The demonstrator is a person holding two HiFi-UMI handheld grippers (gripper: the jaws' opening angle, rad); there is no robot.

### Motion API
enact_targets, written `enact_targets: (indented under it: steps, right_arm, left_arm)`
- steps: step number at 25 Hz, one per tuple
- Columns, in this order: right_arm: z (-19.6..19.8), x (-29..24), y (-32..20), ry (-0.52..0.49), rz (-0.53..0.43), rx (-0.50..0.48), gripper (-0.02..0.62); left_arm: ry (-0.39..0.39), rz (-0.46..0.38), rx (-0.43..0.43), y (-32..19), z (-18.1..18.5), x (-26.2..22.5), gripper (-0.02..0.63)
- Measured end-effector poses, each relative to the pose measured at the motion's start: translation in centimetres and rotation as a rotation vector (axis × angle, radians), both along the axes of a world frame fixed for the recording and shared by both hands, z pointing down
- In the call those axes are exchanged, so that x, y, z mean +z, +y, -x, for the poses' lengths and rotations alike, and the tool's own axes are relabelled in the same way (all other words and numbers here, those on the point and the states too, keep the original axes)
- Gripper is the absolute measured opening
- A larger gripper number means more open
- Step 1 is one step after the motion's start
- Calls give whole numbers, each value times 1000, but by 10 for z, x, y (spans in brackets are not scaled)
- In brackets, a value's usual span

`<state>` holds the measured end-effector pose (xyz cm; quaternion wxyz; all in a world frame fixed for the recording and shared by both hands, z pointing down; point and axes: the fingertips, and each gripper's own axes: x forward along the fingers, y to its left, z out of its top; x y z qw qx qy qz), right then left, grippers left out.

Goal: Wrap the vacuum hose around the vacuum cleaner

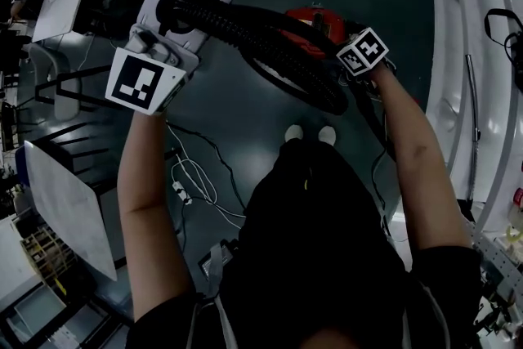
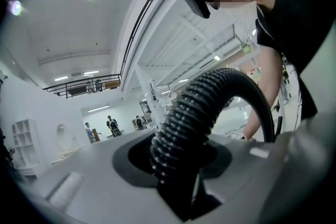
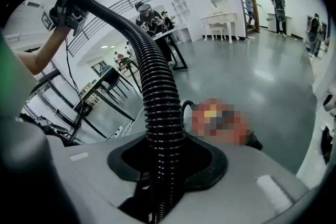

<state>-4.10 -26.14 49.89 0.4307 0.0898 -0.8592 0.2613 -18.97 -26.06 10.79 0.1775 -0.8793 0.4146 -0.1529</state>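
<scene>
— Left tongs (image 2: 178,181), right tongs (image 3: 163,181): each clamped on vacuum hose (image 1: 270,45), slung in a loop above red vacuum cleaner (image 1: 315,16) down on floor (image 1: 245,106).
— Looks mid-wrap. Next, probably: bring loop down round cleaner's body and lay it snug, without loosening either grip.

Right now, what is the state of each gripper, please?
Left gripper: closed on the black ribbed plastic vacuum hose.
Right gripper: closed on the same hose.
</scene>
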Motion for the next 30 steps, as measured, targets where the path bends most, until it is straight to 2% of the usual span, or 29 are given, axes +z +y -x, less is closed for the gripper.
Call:
enact_targets:
  steps: [6, 12, 20, 24, 30]
  right_arm:
    - [-17, -20, -33, 10, -34, 83, 160]
    - [-31, -36, -51, 7, -14, 161, 160]
    - [-50, -34, -58, 0, 82, 326, 161]
    - [-68, -29, -65, 19, 120, 397, 163]
    - [-99, -31, -82, 52, 134, 520, 163]
  left_arm:
    - [-4, -32, -77, -17, 8, 12, 152]
    - [-8, 7, -164, -39, 19, 35, 147]
    - [-28, 223, -254, -64, 33, 90, 140]
    - [-6, 340, -248, -71, 28, 115, 140]
    - [-20, 501, -227, -89, 10, 150, 137]
